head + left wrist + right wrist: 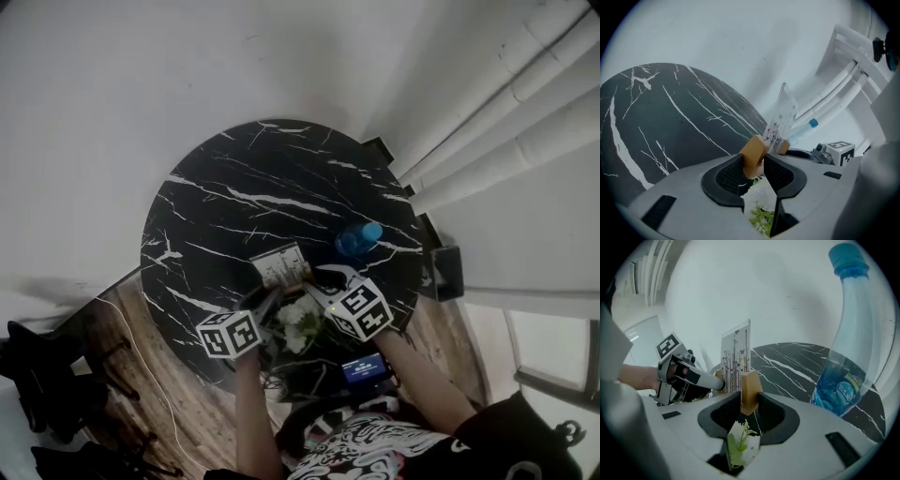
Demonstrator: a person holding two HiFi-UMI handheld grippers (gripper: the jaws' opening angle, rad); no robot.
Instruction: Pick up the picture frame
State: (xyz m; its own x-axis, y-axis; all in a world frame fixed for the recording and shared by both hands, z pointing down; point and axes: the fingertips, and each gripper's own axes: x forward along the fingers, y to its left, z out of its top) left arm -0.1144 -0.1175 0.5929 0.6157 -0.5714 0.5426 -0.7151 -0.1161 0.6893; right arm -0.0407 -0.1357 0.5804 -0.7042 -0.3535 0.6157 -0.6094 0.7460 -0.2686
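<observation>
clamping picture frame [281,265]; capped bottle [357,239] beside

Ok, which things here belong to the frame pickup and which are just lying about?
In the job: picture frame, left gripper, right gripper, both shut on it.
Lying about: water bottle, white flowers, marble table.

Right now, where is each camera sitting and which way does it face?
Head view: on the person's head, steeply down at the black marble table; forearms, left gripper, right gripper show.
Left gripper view: on the left gripper, along its jaws shut on the picture frame's wooden foot; right gripper's cube shows.
Right gripper view: on the right gripper, along jaws shut on the other foot, water bottle beside; left gripper shows.
Shared: all three show frame and table.
</observation>
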